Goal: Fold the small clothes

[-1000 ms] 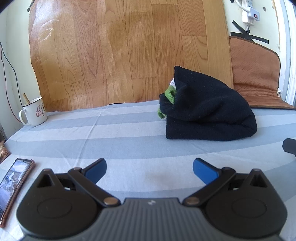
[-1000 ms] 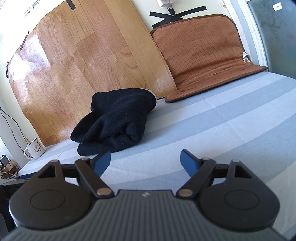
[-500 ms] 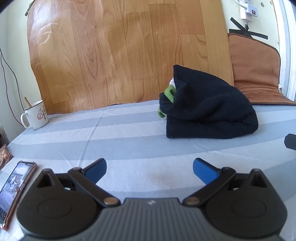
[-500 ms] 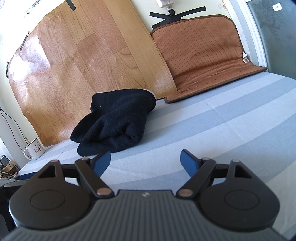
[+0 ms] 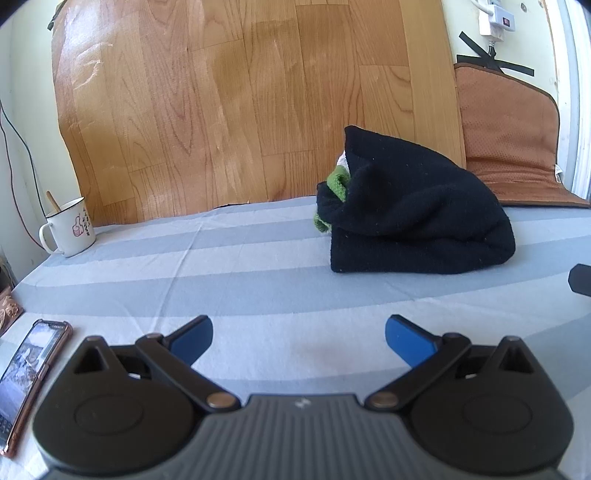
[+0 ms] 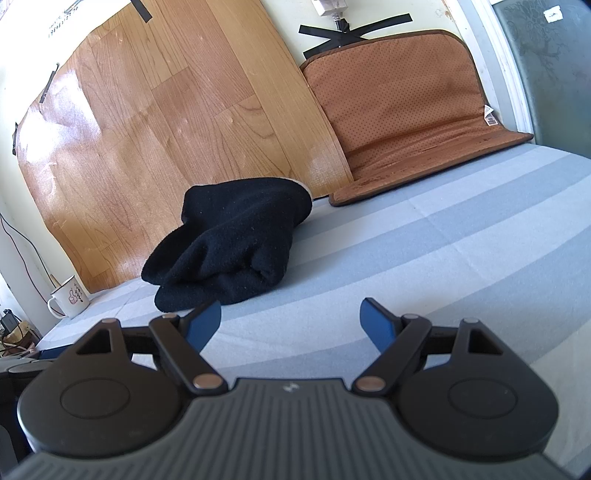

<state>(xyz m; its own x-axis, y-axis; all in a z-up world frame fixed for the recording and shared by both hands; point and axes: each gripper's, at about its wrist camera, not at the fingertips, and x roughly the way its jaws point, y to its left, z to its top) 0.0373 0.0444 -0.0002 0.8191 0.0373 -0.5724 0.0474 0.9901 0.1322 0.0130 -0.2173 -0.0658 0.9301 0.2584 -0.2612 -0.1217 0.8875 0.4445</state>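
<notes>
The white enamel mug (image 5: 70, 228), at nine o'clock in the left wrist view, bears a red thumbs-up drawing with a column of small characters beside it, too small to read. In the right wrist view, a white tag (image 6: 490, 115) on the brown mat (image 6: 399, 110) at two o'clock carries unreadable print. A strip (image 6: 61, 23) at eleven o'clock shows blurred digits.

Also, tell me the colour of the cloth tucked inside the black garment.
Green, with some white; seen best in the left wrist view.
</notes>
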